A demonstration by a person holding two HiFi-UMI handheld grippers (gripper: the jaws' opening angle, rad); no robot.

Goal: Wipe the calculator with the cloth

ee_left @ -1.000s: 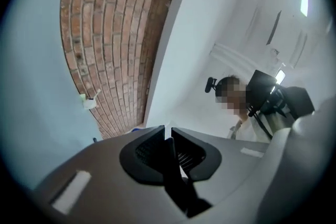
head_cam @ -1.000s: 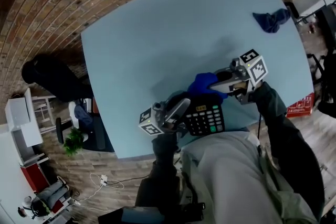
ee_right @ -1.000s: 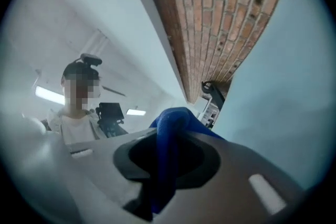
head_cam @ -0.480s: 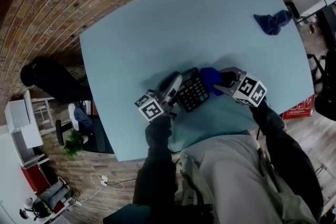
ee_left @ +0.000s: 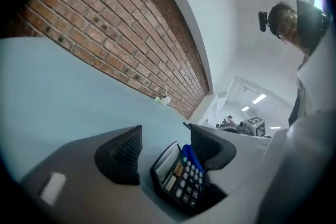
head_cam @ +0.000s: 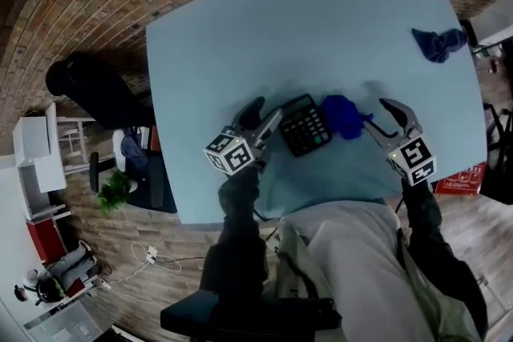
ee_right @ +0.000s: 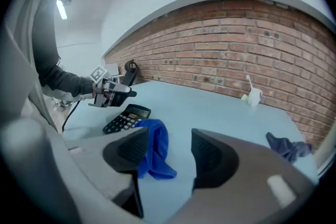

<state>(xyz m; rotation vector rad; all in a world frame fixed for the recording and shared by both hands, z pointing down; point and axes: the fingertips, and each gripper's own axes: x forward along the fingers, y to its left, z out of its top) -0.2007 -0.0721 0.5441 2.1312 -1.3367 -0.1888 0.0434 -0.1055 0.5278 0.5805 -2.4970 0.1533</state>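
Head view: calculator [head_cam: 304, 125] beside cloth [head_cam: 343, 115]; left tongs [head_cam: 264, 114], right tongs [head_cam: 375, 113] just opened, empty.

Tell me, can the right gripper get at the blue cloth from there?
Probably yes. On the right gripper the jaws have just been opening and grip nothing; the cloth lies loose on the table right ahead of them, beside the calculator, with nothing between.

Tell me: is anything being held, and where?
Nothing. Both grippers have just opened: the calculator lies loose between the fingers of the left gripper, the cloth lies before the right gripper.
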